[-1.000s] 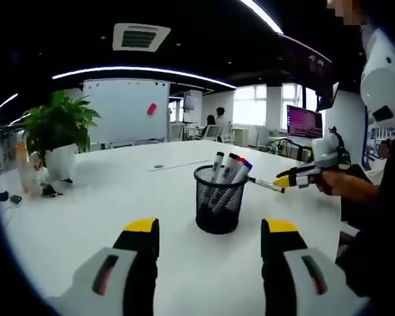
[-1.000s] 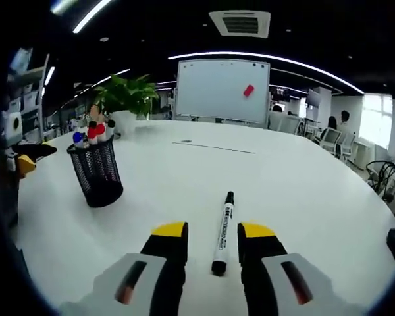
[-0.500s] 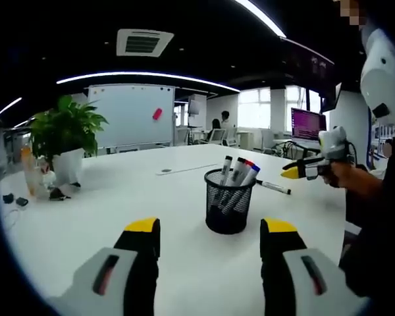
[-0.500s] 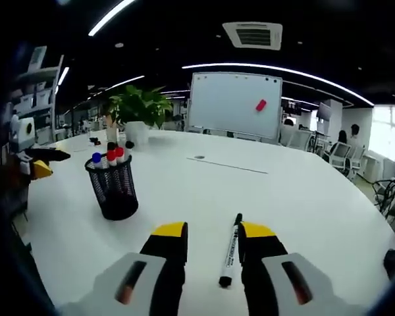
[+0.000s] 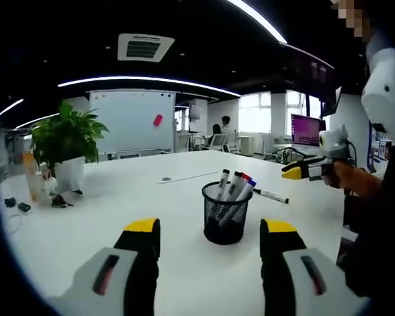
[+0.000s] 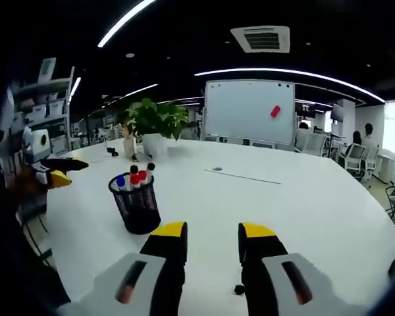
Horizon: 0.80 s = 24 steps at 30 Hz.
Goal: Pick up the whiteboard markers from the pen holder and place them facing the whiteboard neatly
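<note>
Your left gripper [image 5: 209, 236] is hovering with its jaws spread wide and gripping nothing, and the black mesh holder [image 5: 223, 214] is standing on the white table [image 5: 105, 204] ahead of it, carrying several markers [image 5: 234, 189] with black, red and blue caps. One loose marker [image 5: 270, 195] is lying on the table just right of the holder. Your right gripper [image 6: 212, 238] is also gaping, empty. Behind, a potted plant [image 5: 64, 146] is sitting on the table's left, and the whiteboard [image 5: 129, 120] is standing beyond the far edge.
</note>
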Tool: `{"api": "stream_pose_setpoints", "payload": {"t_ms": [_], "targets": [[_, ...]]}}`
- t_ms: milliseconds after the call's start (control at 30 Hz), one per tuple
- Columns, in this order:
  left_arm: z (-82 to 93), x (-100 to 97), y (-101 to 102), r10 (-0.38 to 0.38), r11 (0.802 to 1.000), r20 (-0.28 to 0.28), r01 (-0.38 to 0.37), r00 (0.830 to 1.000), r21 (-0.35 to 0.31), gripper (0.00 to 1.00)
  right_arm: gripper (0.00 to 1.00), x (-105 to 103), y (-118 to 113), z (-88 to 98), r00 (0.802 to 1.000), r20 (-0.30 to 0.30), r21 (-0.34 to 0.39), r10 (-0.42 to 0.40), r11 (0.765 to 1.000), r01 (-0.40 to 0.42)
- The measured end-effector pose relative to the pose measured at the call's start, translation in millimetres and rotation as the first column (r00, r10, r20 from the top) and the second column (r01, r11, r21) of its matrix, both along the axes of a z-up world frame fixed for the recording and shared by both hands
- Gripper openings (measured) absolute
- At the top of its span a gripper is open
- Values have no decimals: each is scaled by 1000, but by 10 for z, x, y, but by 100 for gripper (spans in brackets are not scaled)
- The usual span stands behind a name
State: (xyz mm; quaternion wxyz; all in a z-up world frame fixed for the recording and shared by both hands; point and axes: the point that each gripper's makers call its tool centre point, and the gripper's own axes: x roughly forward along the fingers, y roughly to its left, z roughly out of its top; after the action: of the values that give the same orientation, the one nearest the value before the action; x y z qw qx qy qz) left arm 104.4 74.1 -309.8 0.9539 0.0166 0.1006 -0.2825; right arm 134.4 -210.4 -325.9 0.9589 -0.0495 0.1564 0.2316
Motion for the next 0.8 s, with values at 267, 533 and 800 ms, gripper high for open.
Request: {"api": "stream_pose_setpoints", "payload": {"t_ms": [267,533,800], "targets": [[-6,30,-64,-29,1000,-11,29,1000,0,63,35,-81,146,253,996,70,-12,64,998,-63],[-14,-6,-41,-33,999,-16,33,999,15,63,36,-96,221,354,991,105,5,83,996,-83],[-82,28,62,-24,1000,-32,25,999,18,63,36,-93,377,454,985,117,-10,129,992,-129]]}}
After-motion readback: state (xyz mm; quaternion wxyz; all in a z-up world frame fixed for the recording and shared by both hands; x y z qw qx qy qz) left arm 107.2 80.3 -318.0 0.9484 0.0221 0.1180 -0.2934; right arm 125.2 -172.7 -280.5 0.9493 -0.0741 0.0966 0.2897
